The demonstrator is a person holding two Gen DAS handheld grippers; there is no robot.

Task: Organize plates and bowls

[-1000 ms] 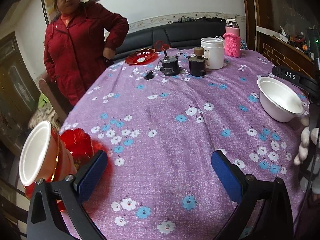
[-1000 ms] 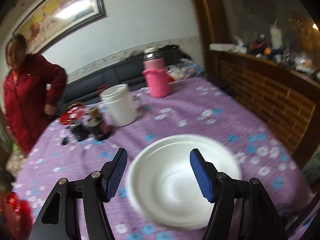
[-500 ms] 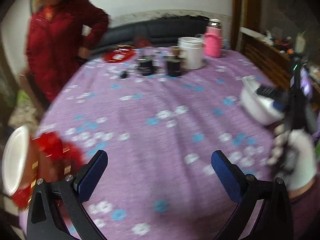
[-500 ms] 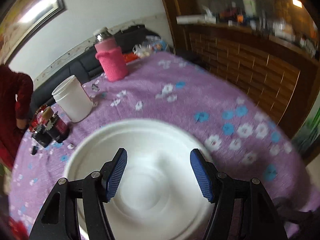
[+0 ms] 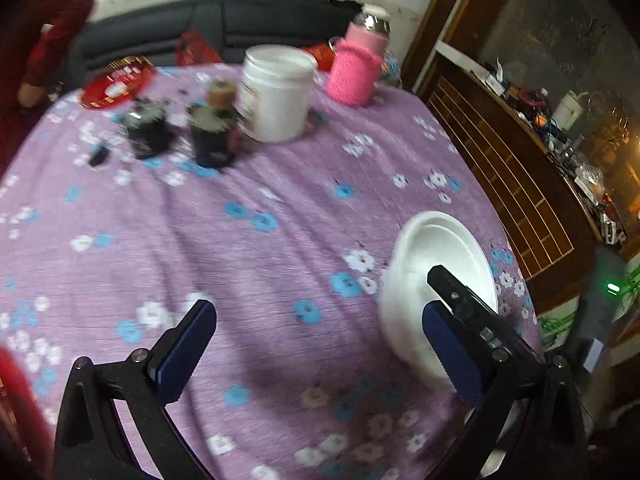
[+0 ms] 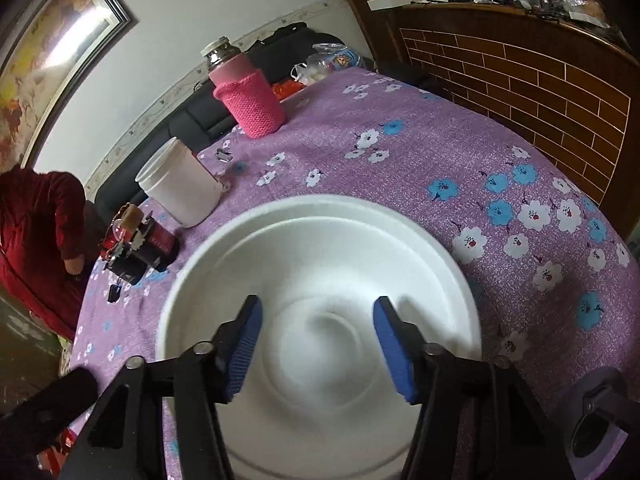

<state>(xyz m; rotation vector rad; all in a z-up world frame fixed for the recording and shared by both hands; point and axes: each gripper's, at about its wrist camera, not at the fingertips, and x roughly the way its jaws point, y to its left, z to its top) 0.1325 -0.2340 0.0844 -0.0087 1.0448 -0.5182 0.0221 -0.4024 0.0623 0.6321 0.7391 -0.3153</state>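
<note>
Right wrist: 1 white bowl (image 6: 320, 312) btwn 2 spread fingers (image 6: 390, 346).

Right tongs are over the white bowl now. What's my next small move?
Probably lower the right tongs a little and close on the white bowl: they are open, with both pads above the bowl's inside and nothing gripped.

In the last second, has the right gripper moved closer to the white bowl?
Yes. The right gripper now hangs open over the white bowl, which looms larger and nearer, while the white jar sits farther off to the left.
</note>
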